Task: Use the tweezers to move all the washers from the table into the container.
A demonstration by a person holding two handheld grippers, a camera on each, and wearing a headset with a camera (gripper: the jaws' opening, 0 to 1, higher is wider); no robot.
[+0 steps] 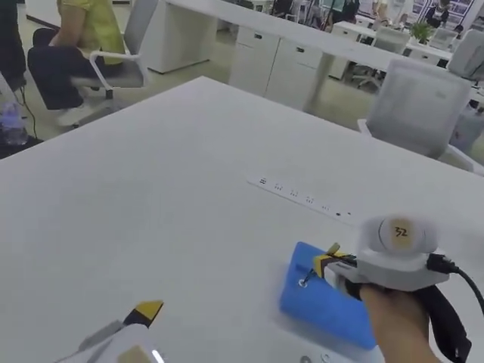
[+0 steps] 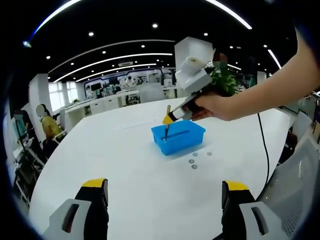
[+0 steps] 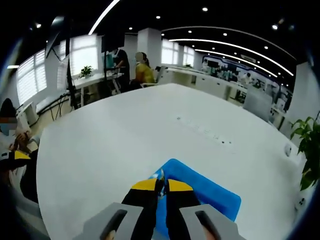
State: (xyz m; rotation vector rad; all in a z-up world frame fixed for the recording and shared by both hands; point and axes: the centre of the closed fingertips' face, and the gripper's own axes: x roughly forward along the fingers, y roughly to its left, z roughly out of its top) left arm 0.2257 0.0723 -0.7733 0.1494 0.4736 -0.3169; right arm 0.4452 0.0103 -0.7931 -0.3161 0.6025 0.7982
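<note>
The right gripper [image 3: 157,186] clamps thin metal tweezers [image 2: 167,125], tips inside the blue plastic container [image 2: 175,146] just below it. The left gripper [image 2: 165,186] gapes, empty. Ahead of it small flat metal washers [image 2: 194,166] lie on the white table [image 2: 125,165]: light, slippery, probably best pinched across the ring's edge.

Tweezers [image 2: 166,129] in right hand-held gripper [image 2: 169,119], tip inside blue container [image 2: 181,140] — washers [image 2: 194,163] nearby

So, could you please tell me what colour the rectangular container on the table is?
Bright blue; the rectangular plastic container shows best in the left gripper view.
</note>
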